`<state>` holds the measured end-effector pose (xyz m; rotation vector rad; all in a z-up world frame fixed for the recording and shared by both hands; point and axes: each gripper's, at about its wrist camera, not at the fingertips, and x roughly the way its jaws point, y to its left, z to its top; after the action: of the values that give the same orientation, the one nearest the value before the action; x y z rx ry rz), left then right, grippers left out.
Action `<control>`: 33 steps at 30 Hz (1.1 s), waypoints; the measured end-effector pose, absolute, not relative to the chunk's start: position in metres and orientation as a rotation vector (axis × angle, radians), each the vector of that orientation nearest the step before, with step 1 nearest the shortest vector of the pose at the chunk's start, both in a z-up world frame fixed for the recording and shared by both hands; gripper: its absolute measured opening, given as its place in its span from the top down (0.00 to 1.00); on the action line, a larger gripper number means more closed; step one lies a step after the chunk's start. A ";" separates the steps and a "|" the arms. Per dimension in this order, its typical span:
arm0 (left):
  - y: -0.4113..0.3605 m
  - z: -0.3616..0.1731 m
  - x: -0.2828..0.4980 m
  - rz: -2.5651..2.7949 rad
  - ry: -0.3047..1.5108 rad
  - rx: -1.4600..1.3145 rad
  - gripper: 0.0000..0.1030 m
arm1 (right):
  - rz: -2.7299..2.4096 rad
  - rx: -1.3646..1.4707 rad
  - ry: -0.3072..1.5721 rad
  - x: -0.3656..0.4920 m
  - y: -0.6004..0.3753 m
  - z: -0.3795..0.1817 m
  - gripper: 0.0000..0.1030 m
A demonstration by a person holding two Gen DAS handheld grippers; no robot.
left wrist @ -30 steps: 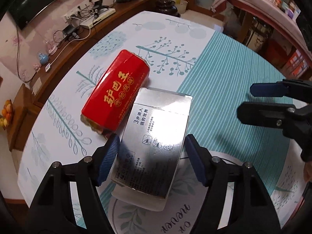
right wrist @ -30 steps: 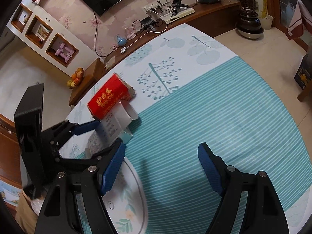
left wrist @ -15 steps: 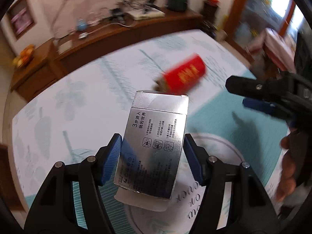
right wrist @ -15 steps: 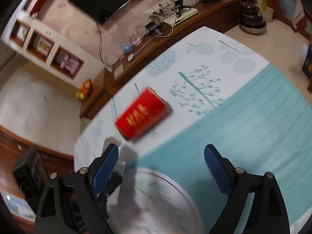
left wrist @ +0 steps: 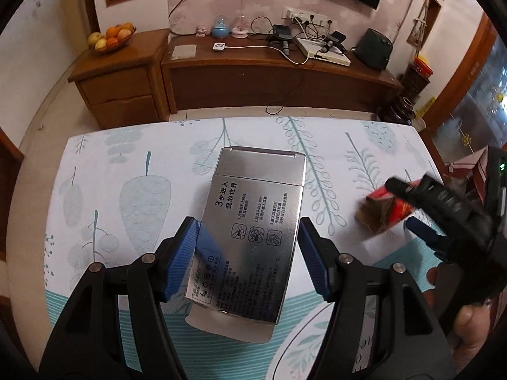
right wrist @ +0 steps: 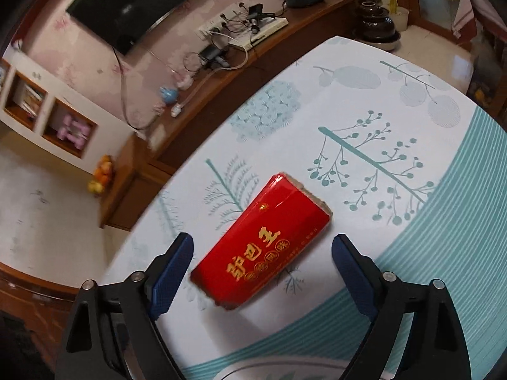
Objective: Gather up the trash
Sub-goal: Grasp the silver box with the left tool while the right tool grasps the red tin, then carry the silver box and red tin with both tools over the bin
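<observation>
Two pieces of trash are in play. The left gripper [left wrist: 248, 258] is clamped on the silver box [left wrist: 253, 237], its blue pads pressed on the long side walls, the box held above the tabletop [left wrist: 126, 164]. The box's long axis runs straight out along the fingers, closed end away toward the tabletop's far edge, a white flap hanging at the near end.

The right gripper [right wrist: 263, 272] is spread wide and holds nothing; it hovers over the red pack [right wrist: 263, 247], which lies flat on the tabletop well in from the edges. In the right wrist view the pack's long axis slants from near-left to far-right, its torn end pointing far-right.

To grip well, I would turn the wrist until the fingers straddle the pack's narrow width, lower squarely, then close gently, since the soft wrapper may crumple or skid.
</observation>
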<state>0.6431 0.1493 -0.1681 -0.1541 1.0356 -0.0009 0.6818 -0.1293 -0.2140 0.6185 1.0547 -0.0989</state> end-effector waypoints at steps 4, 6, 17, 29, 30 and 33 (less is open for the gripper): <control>0.149 -0.173 0.644 -0.009 1.045 -0.151 0.40 | -0.021 0.532 1.057 0.682 -0.115 -0.218 0.50; 0.145 -0.175 0.640 -0.022 1.049 -0.141 0.40 | 0.009 0.529 1.056 0.676 -0.113 -0.216 0.56; 0.123 -0.162 0.576 -0.096 1.100 -0.123 0.40 | 0.193 0.529 1.060 0.579 -0.131 -0.185 0.61; 0.074 -0.081 0.364 -0.227 1.077 -0.096 0.41 | 0.308 0.465 1.026 0.328 -0.178 -0.103 0.62; 0.067 -0.077 0.341 -0.241 1.081 -0.095 0.41 | 0.311 0.454 1.016 0.302 -0.181 -0.096 0.62; 0.048 -0.069 0.277 -0.281 1.081 -0.113 0.41 | 0.309 0.408 0.985 0.235 -0.189 -0.078 0.62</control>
<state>0.2770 0.0484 -0.0687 -0.1133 1.0814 -0.2805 0.2355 -0.1890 -0.0781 0.4085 0.9848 0.3087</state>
